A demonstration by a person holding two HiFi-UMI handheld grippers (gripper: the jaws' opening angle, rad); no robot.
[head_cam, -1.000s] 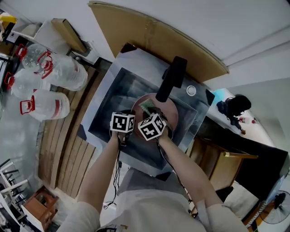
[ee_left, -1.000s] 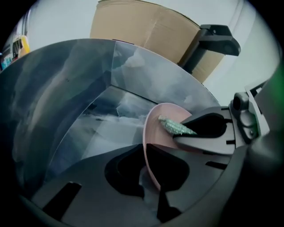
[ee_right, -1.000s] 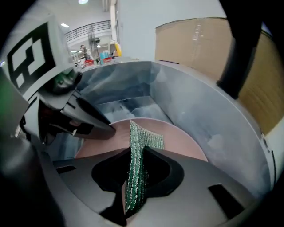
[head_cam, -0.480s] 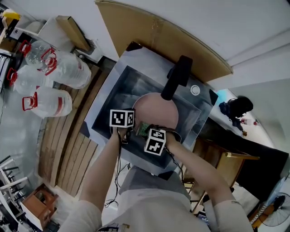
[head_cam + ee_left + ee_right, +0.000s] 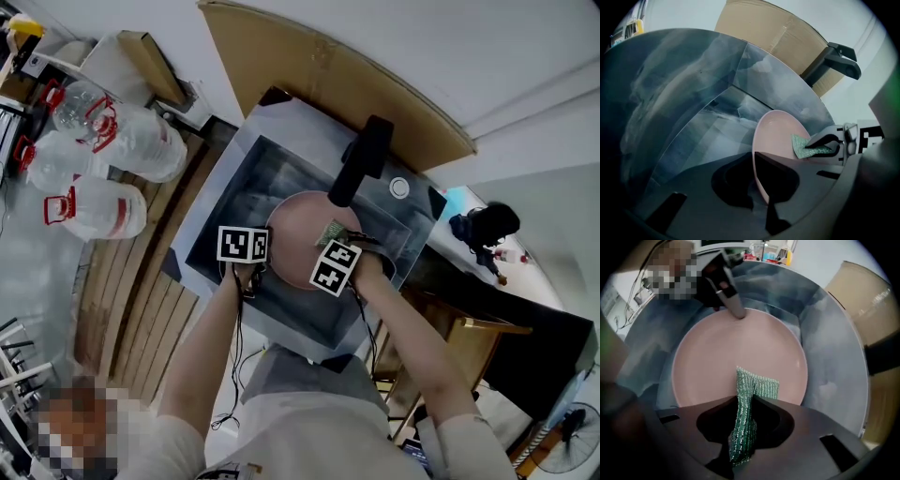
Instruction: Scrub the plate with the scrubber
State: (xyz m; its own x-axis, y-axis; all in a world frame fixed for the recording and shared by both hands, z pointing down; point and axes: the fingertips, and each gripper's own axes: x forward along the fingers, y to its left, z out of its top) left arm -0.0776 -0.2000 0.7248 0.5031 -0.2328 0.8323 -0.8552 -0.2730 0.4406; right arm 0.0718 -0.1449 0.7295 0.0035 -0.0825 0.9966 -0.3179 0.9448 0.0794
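A pink plate stands tilted in the steel sink. My left gripper is shut on the plate's near-left rim; in the left gripper view the rim runs between its jaws. My right gripper points down at the plate's right side, shut on a folded green scrubber. In the right gripper view the scrubber sticks out of the jaws and lies against the plate's face. From the left gripper view, the scrubber shows pressed on the plate.
A black faucet reaches over the sink's far side. A cardboard sheet leans on the wall behind. Large water bottles stand on the floor at the left, beside wooden slats. A dark counter lies to the right.
My right gripper carried the scrubber from the plate's top down to its near-left edge, then across to the right side. The left gripper and plate stayed nearly still.
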